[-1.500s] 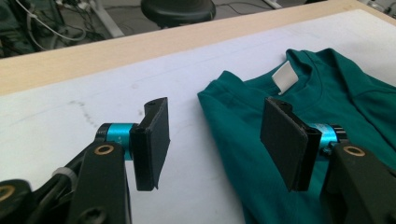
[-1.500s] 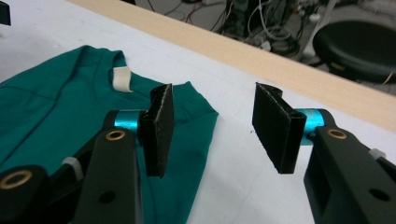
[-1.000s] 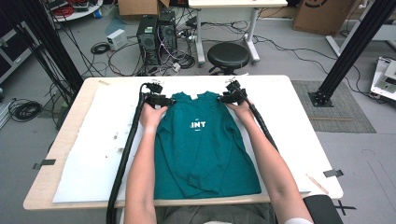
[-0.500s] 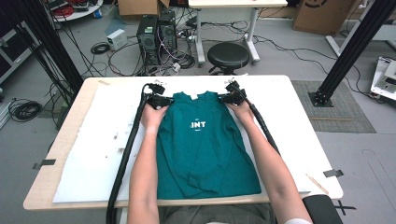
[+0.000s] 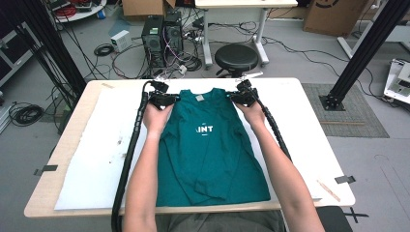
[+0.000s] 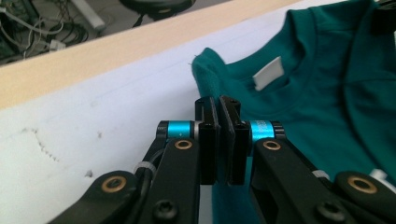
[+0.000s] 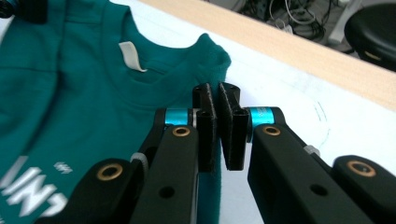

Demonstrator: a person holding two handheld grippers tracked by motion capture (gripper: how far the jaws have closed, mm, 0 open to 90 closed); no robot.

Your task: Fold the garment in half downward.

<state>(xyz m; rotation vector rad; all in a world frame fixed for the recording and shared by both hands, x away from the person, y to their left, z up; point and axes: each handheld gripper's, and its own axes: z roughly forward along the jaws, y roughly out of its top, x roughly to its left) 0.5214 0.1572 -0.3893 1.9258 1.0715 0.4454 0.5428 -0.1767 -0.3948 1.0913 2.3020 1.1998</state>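
A teal T-shirt (image 5: 208, 154) with white lettering lies front up on a white sheet (image 5: 101, 154), its sleeves folded under. My left gripper (image 5: 170, 99) is at the shirt's left shoulder and my right gripper (image 5: 235, 96) at its right shoulder. In the left gripper view the jaws (image 6: 219, 100) stand shut, with the teal shoulder fabric (image 6: 317, 107) running in between them; a white neck label (image 6: 268, 73) shows beyond. In the right gripper view the jaws (image 7: 216, 88) are likewise shut on the other shoulder of the shirt (image 7: 70, 93).
The sheet covers most of a wooden table (image 5: 67, 140). Black tape marks (image 5: 347, 179) and a small wooden stick (image 5: 328, 189) lie near the table's right front corner. Beyond the far edge stand a black stool (image 5: 236, 57), computer towers (image 5: 162, 31) and floor cables.
Both hands have lifted slightly at the shirt's shoulders. The shirt's body lies as before.
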